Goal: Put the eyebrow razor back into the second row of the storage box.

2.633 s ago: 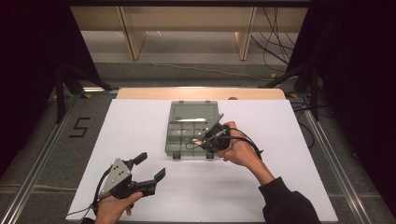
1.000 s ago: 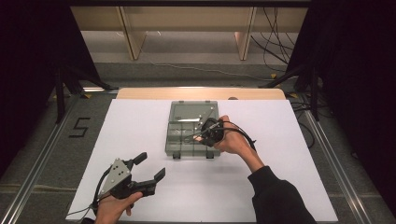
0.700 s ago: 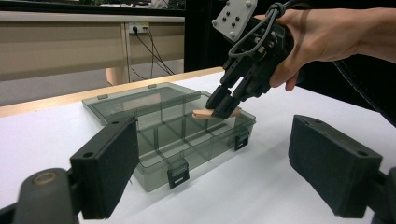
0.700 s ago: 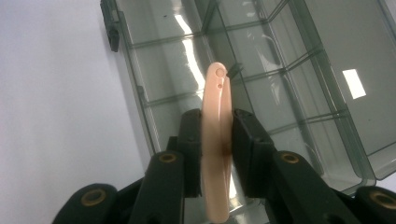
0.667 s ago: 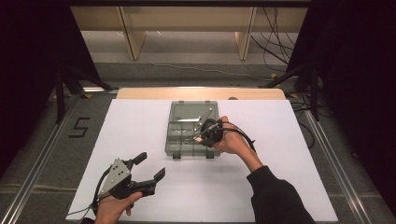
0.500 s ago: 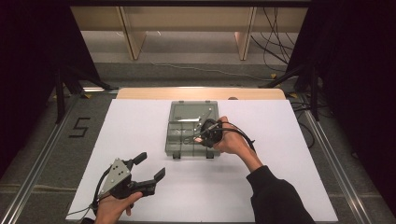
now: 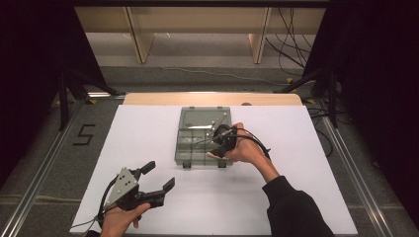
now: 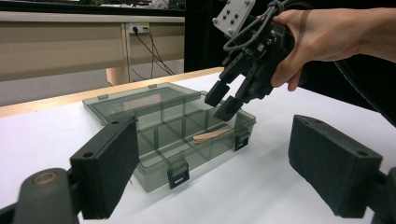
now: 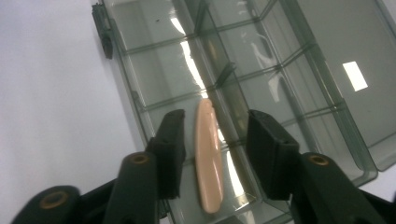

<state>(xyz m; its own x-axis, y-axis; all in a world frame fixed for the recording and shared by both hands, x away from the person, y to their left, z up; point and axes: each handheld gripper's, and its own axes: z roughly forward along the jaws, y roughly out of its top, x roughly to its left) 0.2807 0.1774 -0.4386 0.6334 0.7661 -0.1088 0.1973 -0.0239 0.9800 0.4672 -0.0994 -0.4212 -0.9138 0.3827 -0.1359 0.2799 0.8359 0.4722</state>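
A smoky clear compartment box (image 7: 201, 136) lies open on the white table, its lid (image 7: 203, 117) flat behind it. A flat pinkish-tan stick (image 9: 208, 161) lies in a front compartment near the box's right end (image 8: 212, 136). My right gripper (image 9: 215, 140) hangs just above the box, pointing down, its jaws open on either side of the stick with nothing between them; it is also seen from the side (image 8: 223, 100) and from above (image 7: 216, 139). My left gripper (image 7: 157, 177) rests open near the table's front left, empty.
The box has two black latches (image 8: 178, 175) on its front wall. The white table (image 7: 148, 143) ends in a wooden strip (image 7: 148, 98) at the back. Cables and shelf legs (image 7: 138, 34) stand on the floor beyond.
My right gripper has moved a little left and forward over the box's right compartments and dipped toward the stick. The left gripper has stayed put.
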